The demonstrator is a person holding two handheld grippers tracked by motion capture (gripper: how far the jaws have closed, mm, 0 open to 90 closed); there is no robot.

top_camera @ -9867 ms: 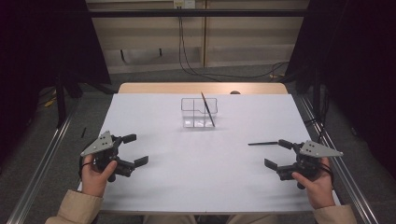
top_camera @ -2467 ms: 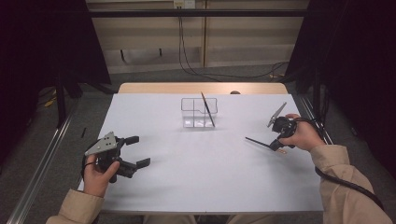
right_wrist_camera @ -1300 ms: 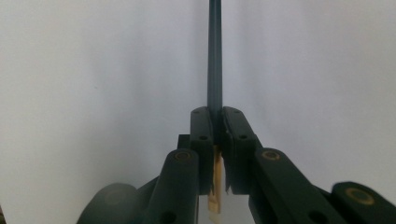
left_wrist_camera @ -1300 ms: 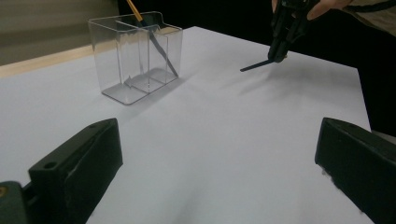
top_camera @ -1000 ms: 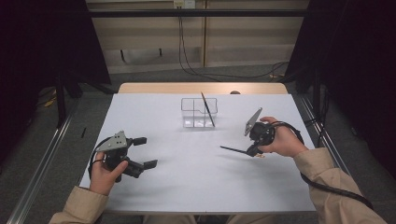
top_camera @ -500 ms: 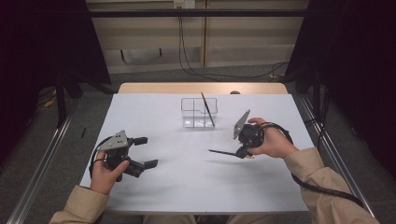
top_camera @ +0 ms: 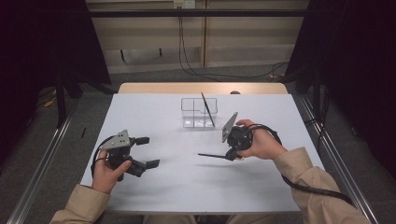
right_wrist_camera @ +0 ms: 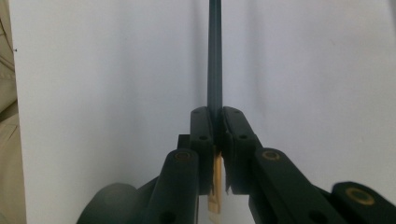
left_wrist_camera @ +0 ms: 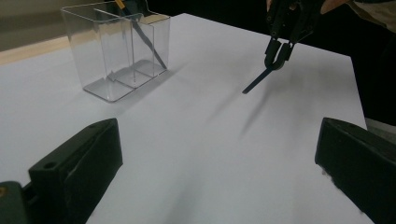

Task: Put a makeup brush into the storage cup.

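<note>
Dark pencil (top_camera: 212, 155) clamped in the right gripper (top_camera: 229, 154), held in front of the clear organizer (top_camera: 200, 112).

The pencil sticks out level from the right gripper's fingers (right_wrist_camera: 204, 126), which are clenched on its yellow end, above the white desk (top_camera: 187, 182) on the near side of the organizer. A second dark pencil (top_camera: 208, 108) leans inside the organizer. The left gripper (top_camera: 147, 152) sits well to the near left of the organizer, its fingers (left_wrist_camera: 79, 161) released and spread wide with nothing between them.

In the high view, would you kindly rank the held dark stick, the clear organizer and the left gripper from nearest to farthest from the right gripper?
1. dark stick: clamped in the right gripper.
2. clear organizer: behind, toward the table's far edge.
3. left gripper: across the table, at the left.
</note>
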